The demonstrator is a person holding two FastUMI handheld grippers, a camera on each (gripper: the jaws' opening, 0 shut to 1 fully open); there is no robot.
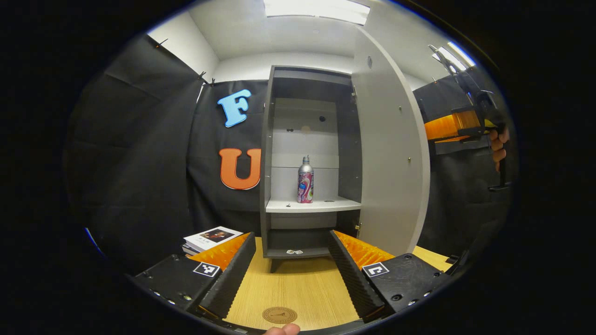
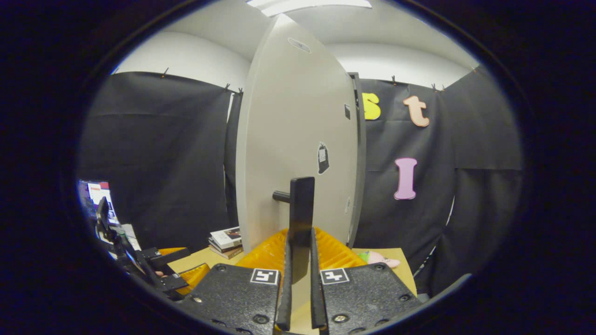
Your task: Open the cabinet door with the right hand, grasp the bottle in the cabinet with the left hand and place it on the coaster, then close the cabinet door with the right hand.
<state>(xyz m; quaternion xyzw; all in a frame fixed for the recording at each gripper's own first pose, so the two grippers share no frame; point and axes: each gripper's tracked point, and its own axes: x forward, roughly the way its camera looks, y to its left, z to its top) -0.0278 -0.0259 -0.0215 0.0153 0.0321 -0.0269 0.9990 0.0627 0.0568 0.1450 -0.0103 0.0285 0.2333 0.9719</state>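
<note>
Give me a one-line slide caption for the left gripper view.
Open left gripper faces the cabinet, door open, bottle upright on its shelf.

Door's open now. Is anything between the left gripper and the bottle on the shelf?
Nothing visible. The left gripper faces the bottle across bare table, the cabinet door swung aside to the right.

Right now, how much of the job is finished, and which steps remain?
Done: the pale grey cabinet door stands open. In hand: the right gripper is shut on the dark bar handle of that door; the left gripper, jaws open, faces the silver bottle with a pink label on the shelf. Left: grasp the bottle, set it on the round brown coaster, close the door.
</note>
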